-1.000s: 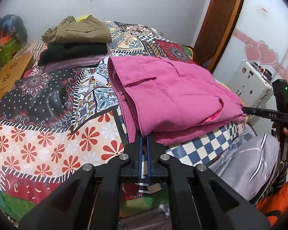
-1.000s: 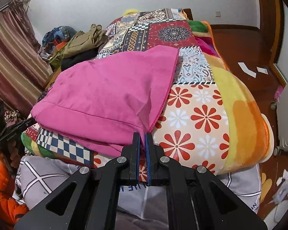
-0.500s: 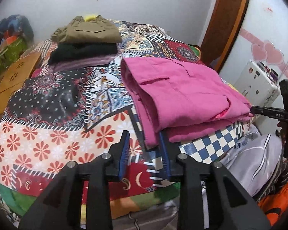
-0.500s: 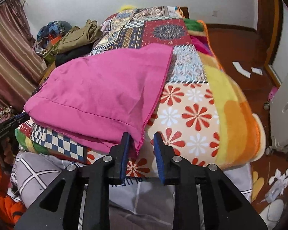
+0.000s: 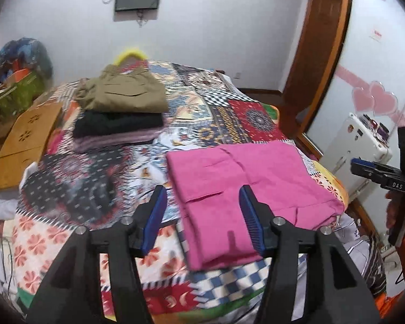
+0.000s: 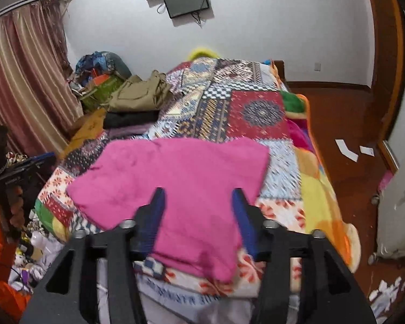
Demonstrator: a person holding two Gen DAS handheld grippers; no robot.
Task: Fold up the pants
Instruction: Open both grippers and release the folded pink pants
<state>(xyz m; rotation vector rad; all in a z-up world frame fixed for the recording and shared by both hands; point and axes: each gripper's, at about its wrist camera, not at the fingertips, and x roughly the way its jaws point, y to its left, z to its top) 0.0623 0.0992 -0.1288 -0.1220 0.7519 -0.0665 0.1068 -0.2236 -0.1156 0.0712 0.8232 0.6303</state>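
The pink pants (image 5: 245,186) lie folded in a flat rectangle at the near end of the patchwork bedspread (image 5: 224,113). They also show in the right wrist view (image 6: 181,186). My left gripper (image 5: 202,216) is open and empty, raised above the pants' near left corner. My right gripper (image 6: 198,216) is open and empty, raised above the pants' near right edge. The right gripper also shows at the right edge of the left wrist view (image 5: 364,166). The left gripper shows at the left edge of the right wrist view (image 6: 40,162).
A stack of folded clothes, khaki (image 5: 121,93) on black (image 5: 118,124), sits at the far left of the bed. A wooden board (image 5: 24,143) lies left of it. A white appliance (image 5: 356,145) stands right. Paper scraps (image 6: 345,149) litter the floor.
Both grippers let go of the pink pants' near corners, opened wide and lifted up and back. The pants now lie flat on the bed.
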